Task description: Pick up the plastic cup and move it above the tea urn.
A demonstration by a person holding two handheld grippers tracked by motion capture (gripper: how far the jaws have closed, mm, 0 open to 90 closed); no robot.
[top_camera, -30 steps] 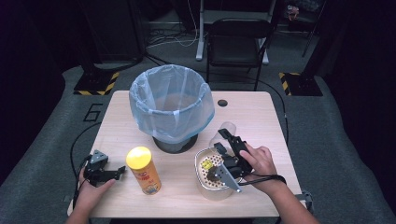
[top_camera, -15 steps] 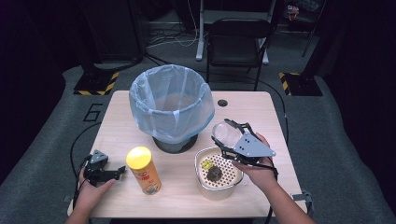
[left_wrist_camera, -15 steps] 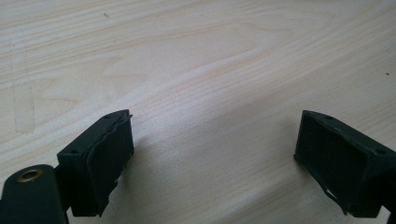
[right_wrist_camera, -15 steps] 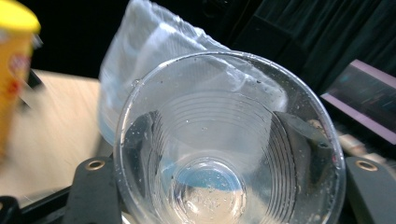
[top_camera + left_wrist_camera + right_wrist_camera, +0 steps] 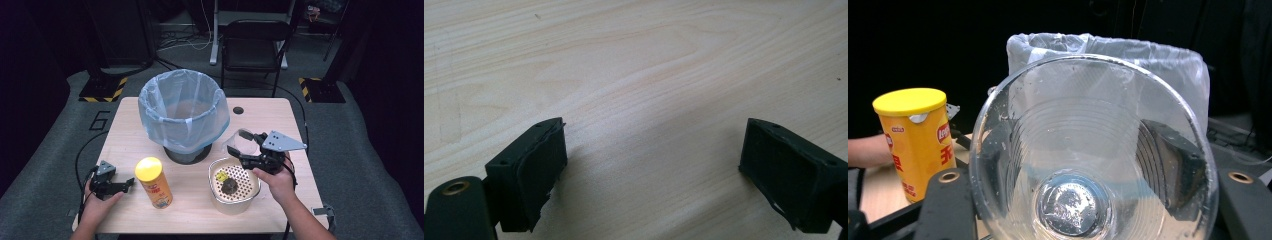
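The cup point(image 5: 1093, 150) is showing as clear, glossy plastic, ribbed in fine rings. The bin bag point(image 5: 182, 107) is looking like thin, crinkled, translucent blue film. The table point(image 5: 649, 60) is presenting pale, matt wood grain. At nine o'clock of the cup, the can point(image 5: 915, 137) is wearing glossy yellow print under a smooth plastic lid.

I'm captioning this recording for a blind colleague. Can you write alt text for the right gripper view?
A clear plastic cup lies on its side between the right gripper's black jaws, its open mouth facing the camera. Behind it stands a bin lined with a pale blue bag; a yellow-lidded chip can stands on the left.
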